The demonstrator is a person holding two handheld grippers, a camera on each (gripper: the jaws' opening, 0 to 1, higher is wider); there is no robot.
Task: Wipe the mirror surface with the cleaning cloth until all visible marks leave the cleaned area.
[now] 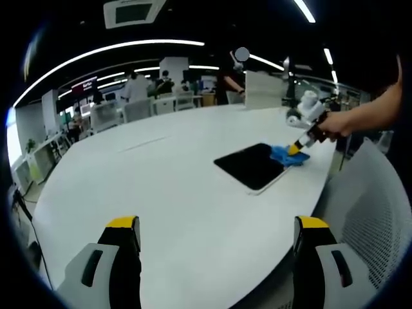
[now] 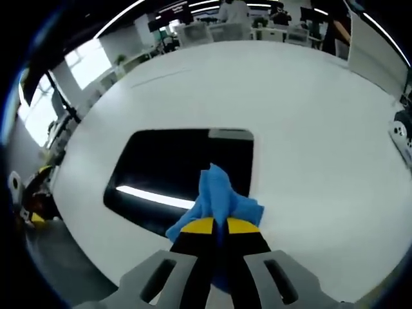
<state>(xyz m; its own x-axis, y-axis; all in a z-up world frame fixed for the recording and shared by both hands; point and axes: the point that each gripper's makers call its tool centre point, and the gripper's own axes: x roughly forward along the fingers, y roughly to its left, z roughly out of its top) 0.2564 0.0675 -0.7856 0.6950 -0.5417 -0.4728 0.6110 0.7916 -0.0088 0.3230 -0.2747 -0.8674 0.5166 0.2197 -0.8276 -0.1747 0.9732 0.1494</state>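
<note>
No lettering, label, brand or number can be read in either view. In the left gripper view a dark wall screen [image 1: 84,86] far off at the left carries a line of pale writing, too small and blurred to make out. In the right gripper view a similar dark sign [image 2: 175,8] at the far edge of the room bears a pale strip of characters, also illegible. The mirror [image 2: 183,174], the blue cleaning cloth [image 2: 219,199] and the white table [image 2: 309,122] show no print
</note>
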